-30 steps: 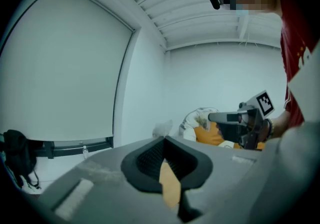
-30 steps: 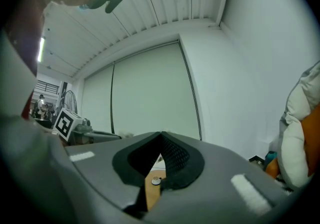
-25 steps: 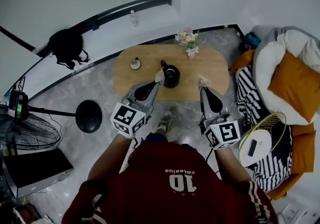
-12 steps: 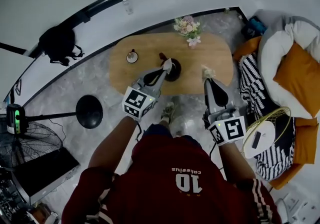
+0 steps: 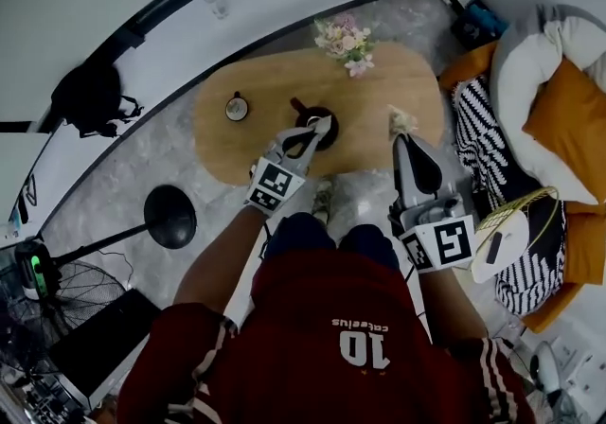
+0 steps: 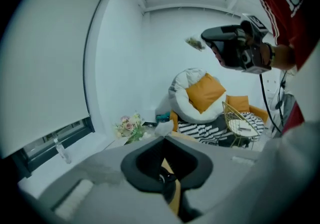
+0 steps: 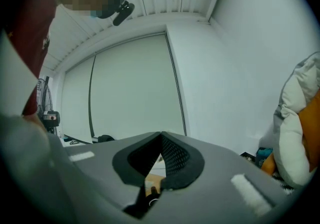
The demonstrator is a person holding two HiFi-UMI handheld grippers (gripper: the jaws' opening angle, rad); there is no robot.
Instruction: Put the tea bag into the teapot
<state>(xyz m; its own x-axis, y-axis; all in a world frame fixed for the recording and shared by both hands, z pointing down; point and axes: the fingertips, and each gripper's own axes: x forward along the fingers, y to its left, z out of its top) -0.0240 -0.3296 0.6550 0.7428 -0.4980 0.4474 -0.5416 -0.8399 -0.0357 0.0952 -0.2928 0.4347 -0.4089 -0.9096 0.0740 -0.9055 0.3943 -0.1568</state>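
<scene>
Tea bag [image 6: 163,128] is pinched at the tip of the left hand-held gripper [image 5: 323,127], whose jaws are closed on it. A second ago that tip sat just left of the black teapot [image 5: 309,116]; it has since come forward and down and now hangs over the pot's mouth, with the bag not yet inside. The right hand-held gripper [image 5: 401,131] has shifted a little and remains over the bench's [image 5: 246,143] near right edge, jaws together on a pale scrap [image 5: 401,116], well apart from the teapot.
</scene>
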